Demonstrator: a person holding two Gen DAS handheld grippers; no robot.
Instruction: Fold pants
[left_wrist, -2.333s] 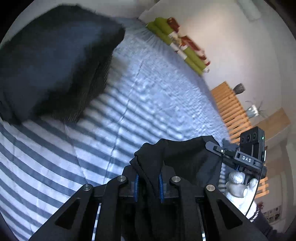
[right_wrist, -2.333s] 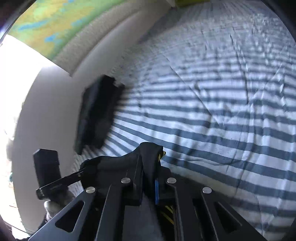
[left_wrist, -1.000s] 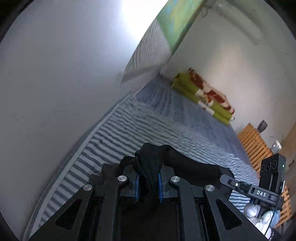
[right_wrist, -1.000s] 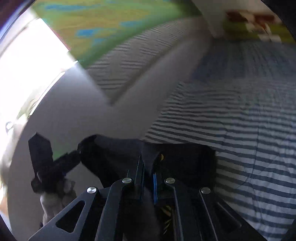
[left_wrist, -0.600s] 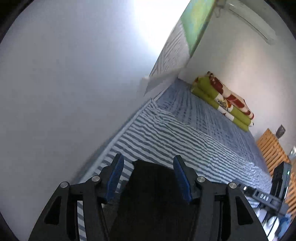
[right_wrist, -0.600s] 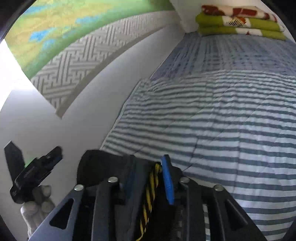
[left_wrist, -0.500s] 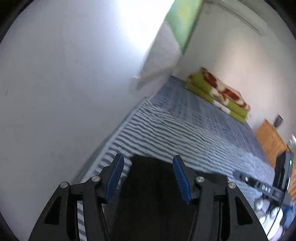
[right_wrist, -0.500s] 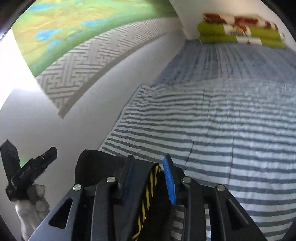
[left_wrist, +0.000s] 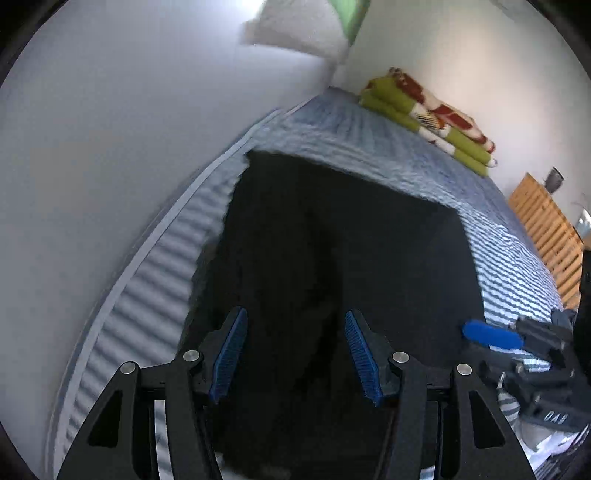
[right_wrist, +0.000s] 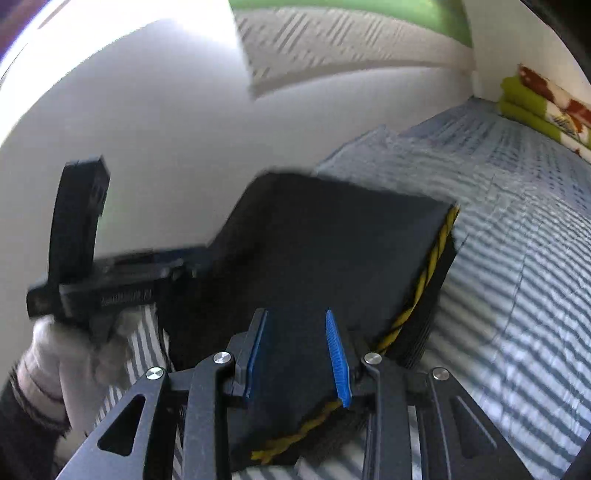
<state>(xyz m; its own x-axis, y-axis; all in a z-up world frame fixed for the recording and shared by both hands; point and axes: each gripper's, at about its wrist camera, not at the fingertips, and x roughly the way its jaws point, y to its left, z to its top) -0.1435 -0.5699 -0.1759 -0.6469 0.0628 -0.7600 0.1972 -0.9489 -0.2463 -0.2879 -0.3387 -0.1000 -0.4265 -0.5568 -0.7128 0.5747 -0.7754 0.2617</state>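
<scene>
The black pants (left_wrist: 332, 240) lie folded flat on the striped bed, close to the wall. In the right wrist view the pants (right_wrist: 325, 251) show a yellow-and-black cord (right_wrist: 424, 280) along their right edge. My left gripper (left_wrist: 293, 354) hangs open just above the near end of the cloth, with nothing between its blue pads. My right gripper (right_wrist: 295, 354) is open too, its fingers spread over the near edge of the pants. The right gripper also shows at the left wrist view's lower right, and the left gripper with a gloved hand (right_wrist: 62, 354) at the right wrist view's left.
The blue-and-white striped bedsheet (right_wrist: 517, 258) stretches away to the right. A grey wall (left_wrist: 110, 147) runs along the bed's left side. Folded green, red and white blankets (left_wrist: 436, 122) lie at the far end. A wooden slatted frame (left_wrist: 543, 225) stands beyond the bed.
Both grippers held the pants in the air a second ago. They let go, and now stand open and drawn back from the cloth lying flat on the bed.
</scene>
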